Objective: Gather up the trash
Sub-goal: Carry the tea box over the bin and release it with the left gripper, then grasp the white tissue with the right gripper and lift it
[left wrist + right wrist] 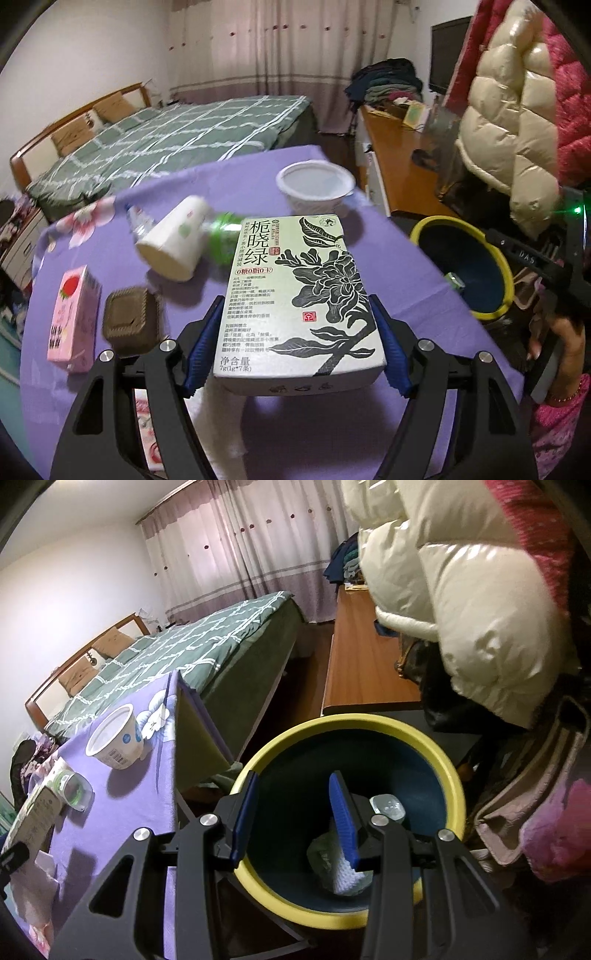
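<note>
The left gripper point(295, 350) was clamped on the tea box point(299, 295) by its long sides above the desk point(406, 277), a light, stiff carton that looked crushable, while the right gripper point(295, 819) hung apart over the bin point(454, 786).

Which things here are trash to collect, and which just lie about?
Job: tea box in left gripper; paper cup; white tub; pink carton; brown tray; bin.

Lying about: bed; jacket; desk.
</note>
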`<state>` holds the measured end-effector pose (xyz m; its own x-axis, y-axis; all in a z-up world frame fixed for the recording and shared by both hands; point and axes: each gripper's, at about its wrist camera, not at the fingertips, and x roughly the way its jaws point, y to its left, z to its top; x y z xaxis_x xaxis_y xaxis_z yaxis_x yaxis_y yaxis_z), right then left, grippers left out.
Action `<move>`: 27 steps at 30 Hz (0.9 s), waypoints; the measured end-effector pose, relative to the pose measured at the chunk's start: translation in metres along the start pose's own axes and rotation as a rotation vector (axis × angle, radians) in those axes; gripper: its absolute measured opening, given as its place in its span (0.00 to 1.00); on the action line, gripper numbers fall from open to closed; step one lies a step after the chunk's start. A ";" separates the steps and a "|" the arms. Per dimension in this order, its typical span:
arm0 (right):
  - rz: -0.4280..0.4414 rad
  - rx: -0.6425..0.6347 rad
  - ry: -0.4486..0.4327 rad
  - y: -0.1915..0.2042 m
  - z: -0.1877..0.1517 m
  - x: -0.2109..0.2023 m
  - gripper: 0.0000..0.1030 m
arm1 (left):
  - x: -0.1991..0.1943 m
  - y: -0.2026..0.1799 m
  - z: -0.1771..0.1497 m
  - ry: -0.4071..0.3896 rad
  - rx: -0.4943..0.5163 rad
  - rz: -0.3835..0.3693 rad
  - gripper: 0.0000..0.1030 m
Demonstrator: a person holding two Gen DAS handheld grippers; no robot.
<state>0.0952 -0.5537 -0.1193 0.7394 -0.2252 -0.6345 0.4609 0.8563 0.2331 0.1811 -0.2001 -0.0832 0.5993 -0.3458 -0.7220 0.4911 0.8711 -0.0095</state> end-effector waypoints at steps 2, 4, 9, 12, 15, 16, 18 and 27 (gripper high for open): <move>-0.013 0.002 -0.009 -0.006 -0.001 -0.006 0.37 | 0.003 -0.015 0.007 -0.003 0.024 -0.023 0.71; -0.025 0.003 -0.017 -0.012 -0.001 -0.012 0.37 | 0.006 -0.030 0.013 -0.003 0.051 -0.048 0.71; -0.060 0.007 -0.037 -0.031 -0.002 -0.026 0.37 | 0.025 -0.082 0.029 0.010 0.127 -0.124 0.71; -0.077 0.009 -0.049 -0.041 -0.004 -0.033 0.37 | 0.038 -0.117 0.036 0.022 0.167 -0.170 0.71; -0.097 0.008 -0.053 -0.051 -0.004 -0.036 0.37 | 0.051 -0.147 0.042 0.034 0.204 -0.190 0.71; -0.099 0.011 -0.051 -0.054 -0.005 -0.036 0.37 | 0.055 -0.155 0.044 0.038 0.212 -0.197 0.71; -0.105 0.018 -0.043 -0.063 -0.006 -0.035 0.37 | 0.065 -0.175 0.048 0.046 0.235 -0.211 0.71; -0.133 0.047 -0.018 -0.088 -0.010 -0.031 0.37 | 0.103 -0.236 0.065 0.062 0.289 -0.226 0.73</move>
<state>0.0264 -0.6175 -0.1277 0.6789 -0.3438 -0.6488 0.5776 0.7956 0.1827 0.1679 -0.4633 -0.1103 0.4205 -0.4889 -0.7643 0.7703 0.6375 0.0160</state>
